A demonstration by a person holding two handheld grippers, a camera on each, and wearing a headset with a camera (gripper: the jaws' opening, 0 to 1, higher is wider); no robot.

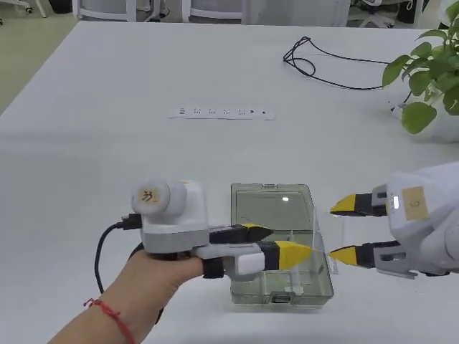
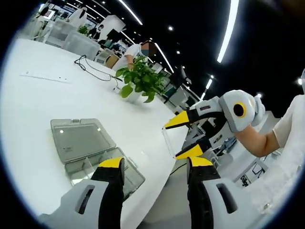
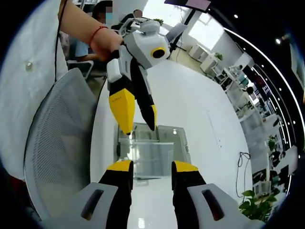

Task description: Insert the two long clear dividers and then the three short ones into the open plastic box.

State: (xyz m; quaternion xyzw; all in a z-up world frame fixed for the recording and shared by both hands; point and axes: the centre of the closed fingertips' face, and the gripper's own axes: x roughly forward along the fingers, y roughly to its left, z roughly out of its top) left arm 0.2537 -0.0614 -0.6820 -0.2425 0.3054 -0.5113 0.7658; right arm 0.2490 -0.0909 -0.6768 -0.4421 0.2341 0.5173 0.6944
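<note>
- Right gripper view is showing the right gripper [image 3: 152, 165] with its jaws spread fairly wide and pinching a clear divider [image 3: 148, 153] between the yellow tips. Whether it is a long or a short one, I cannot tell.
- Left gripper view is showing the left gripper [image 2: 156, 164] with its jaws standing wide apart and nothing between them.
- At the right of that same view, the right gripper [image 2: 172, 142] is carrying the clear divider [image 2: 167, 140], which is appearing as a thin, see-through edge spanning its two tips.
- In the head view, the left gripper [image 1: 276, 241] is hovering over the open plastic box [image 1: 315, 287] with its tips pointing right. The right gripper [image 1: 331, 231] is facing it from just beside the box's right edge, so the two sets of tips are near each other but apart.
- The open plastic box is lying on the white table [image 1: 107, 143] with its lid folded flat on the far side and its base toward the person. Whether any piece is already sitting in the base is too hard to tell.
- A hand [image 1: 154, 276] with a red cord [image 1: 107, 312] around the wrist is gripping the left gripper from below.
- Farther back on the table, a white power strip [image 1: 222, 112] is lying flat, a black cable [image 1: 323, 68] is looping near the far edge, and a green plant [image 1: 430, 72] is standing at the right.
</note>
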